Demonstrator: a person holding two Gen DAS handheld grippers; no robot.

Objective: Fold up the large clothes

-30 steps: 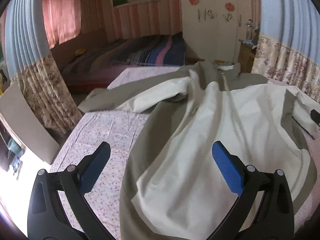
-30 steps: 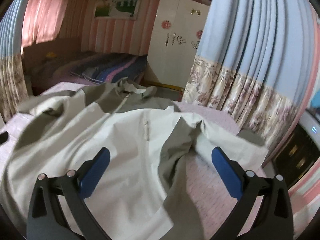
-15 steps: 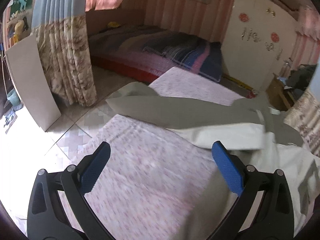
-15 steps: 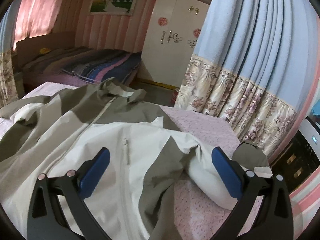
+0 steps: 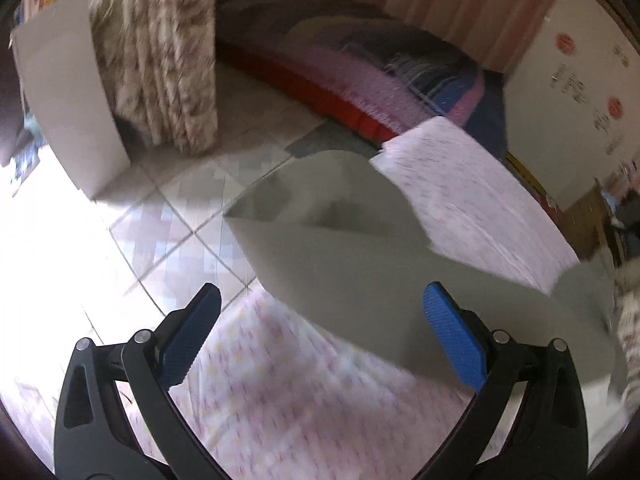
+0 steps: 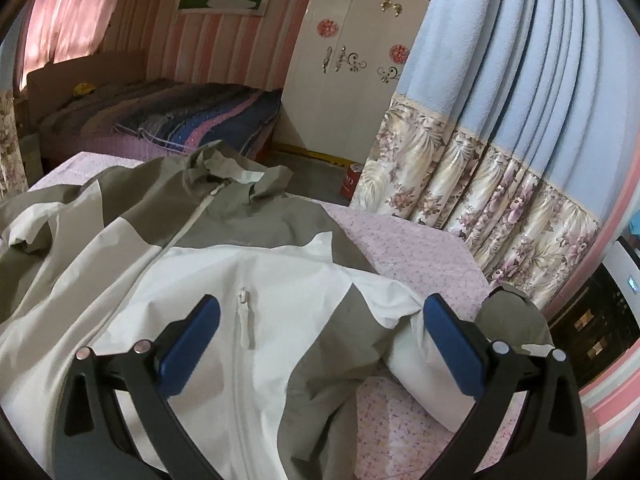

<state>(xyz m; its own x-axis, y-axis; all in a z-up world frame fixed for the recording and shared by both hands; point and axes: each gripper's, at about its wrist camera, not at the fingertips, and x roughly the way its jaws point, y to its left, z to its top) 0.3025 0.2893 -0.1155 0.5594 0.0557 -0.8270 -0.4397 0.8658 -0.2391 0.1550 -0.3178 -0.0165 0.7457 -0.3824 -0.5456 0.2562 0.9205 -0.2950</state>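
Left hand-held gripper [image 5: 320, 340] is spread wide, nothing between its blue pads, pointed at the olive left sleeve [image 5: 360, 248] of the jacket. The sleeve lies just ahead of it and a bit to the right, its long axis running from the cuff end, which hangs off the mattress corner over the tiled floor [image 5: 160, 208], back toward the jacket body at the right edge of the left wrist view. That view is motion-blurred, so I can't tell exactly where the cuff ends (it looks folded under at the tip). The left gripper is clearly the nearer one for that sleeve.

Right hand-held gripper [image 6: 320, 344] is also spread and empty, hovering over the chest of the two-tone jacket [image 6: 224, 264]. The jacket lies front up and zipped, hood [image 6: 228, 168] at the far end, hem toward the grippers, so its long axis runs straight away from the right gripper. A chest zipper pull [image 6: 245, 320] sits between its fingers. The right sleeve [image 6: 424, 344] lies bunched just right of the gripper, with its olive cuff [image 6: 508, 316] near the mattress edge.

The surface is a mattress with a pink floral sheet [image 6: 412, 248], soft, so a pinch will likely sink in. The room: a bed with striped bedding [image 6: 192, 120] behind, white wardrobe [image 6: 352, 60], blue curtain with floral hem [image 6: 500, 100] at right, another floral curtain [image 5: 160, 60] and a leaning board [image 5: 68, 100] at left.

My guess is the sleeves get folded inward first.
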